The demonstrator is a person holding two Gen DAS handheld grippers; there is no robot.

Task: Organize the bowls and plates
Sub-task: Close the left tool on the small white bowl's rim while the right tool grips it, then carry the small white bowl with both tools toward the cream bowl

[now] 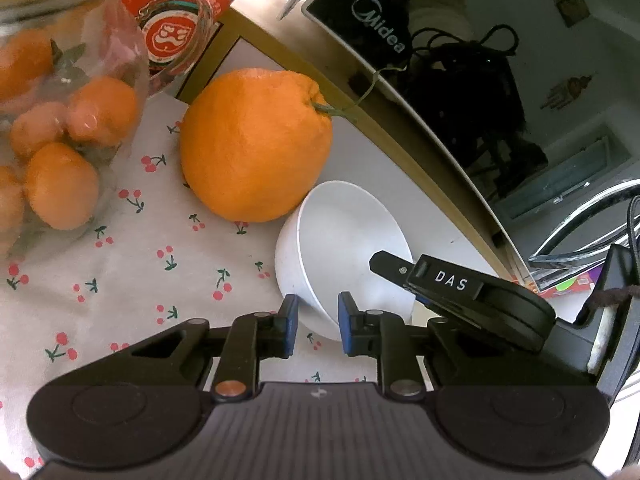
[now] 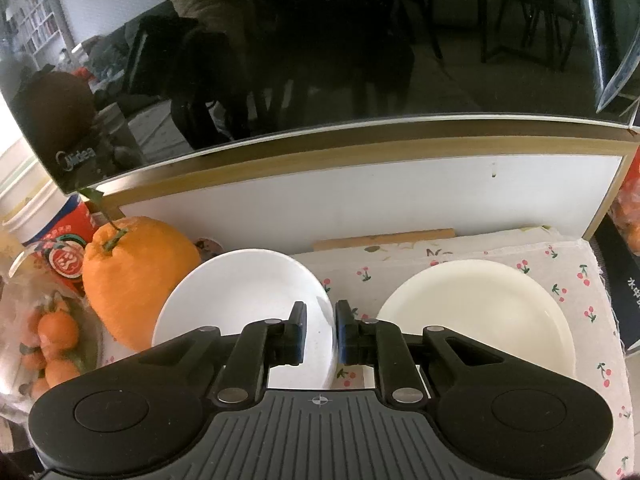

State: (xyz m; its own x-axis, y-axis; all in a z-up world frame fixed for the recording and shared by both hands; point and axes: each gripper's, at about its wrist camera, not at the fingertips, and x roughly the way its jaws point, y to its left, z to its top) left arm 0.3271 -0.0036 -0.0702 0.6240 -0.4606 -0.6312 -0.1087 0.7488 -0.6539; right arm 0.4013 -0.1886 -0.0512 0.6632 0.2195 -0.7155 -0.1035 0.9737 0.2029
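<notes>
The white bowl (image 1: 344,248) sits on the cherry-print cloth (image 1: 132,264), tipped toward the big orange (image 1: 256,144) on its left, just in front of the Midea microwave (image 2: 320,40). Both grippers meet at it. The left gripper (image 1: 318,320) has its blue pads (image 1: 292,320) on either side of the bowl's near wall, narrowly parted; whether they actually pinch the wall I cannot tell. The right gripper (image 2: 321,332) straddles the bowl's right rim, one finger inside and one outside, with a small gap showing, so it looks poised on the rim rather than firmly clamped; in the left view its finger reaches into the bowl from the right.

To the right of the bowl, apart from it on the same cloth, lies the cream plate (image 2: 480,312), empty and flat. A bag of small mandarins (image 1: 60,152) crowds the far left. My guess is the two-sided hold is meant to steady the tilted bowl for lifting away from the fruit, perhaps toward the plate.
</notes>
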